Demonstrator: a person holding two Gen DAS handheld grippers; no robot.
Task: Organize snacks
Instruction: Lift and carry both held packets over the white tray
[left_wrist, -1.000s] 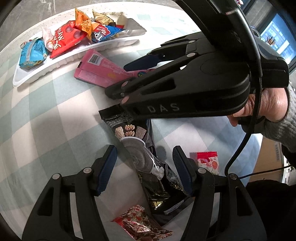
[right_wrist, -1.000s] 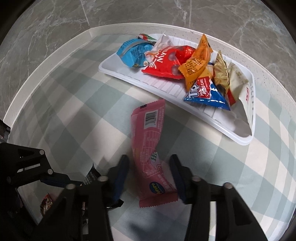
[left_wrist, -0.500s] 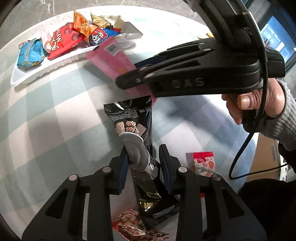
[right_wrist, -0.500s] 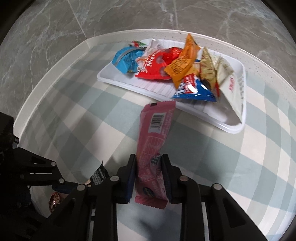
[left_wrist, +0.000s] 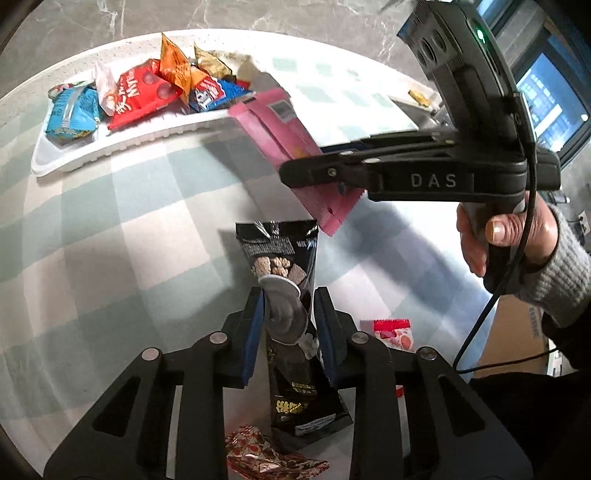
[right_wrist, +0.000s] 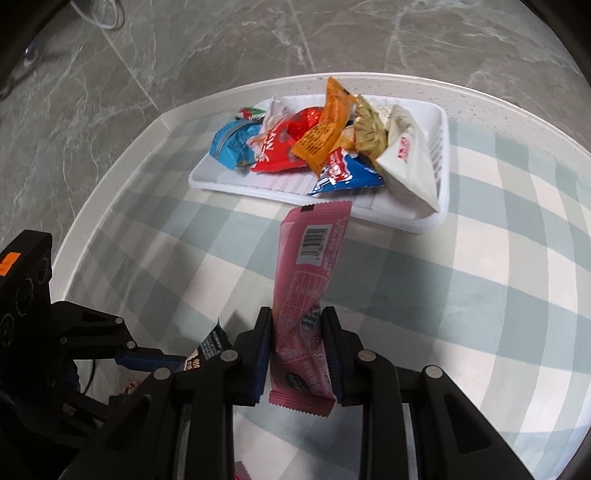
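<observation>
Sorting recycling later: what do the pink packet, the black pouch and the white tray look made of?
Pink packet: thin matte plastic film, judging by its crimped serrated ends. Black pouch: glossy film, perhaps foil-lined; it glints and creases. White tray: rigid moulded plastic, likely, given its ribbed floor and smooth raised rim.

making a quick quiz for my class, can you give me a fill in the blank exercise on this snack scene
1. The right gripper is shut on a long ____ packet.
2. The left gripper grips a ____ packet with nuts pictured on it.
3. The other snacks are piled in a ____ tray.
4. The tablecloth has a ____ pattern.

Missing words: pink; black; white; checked
</observation>
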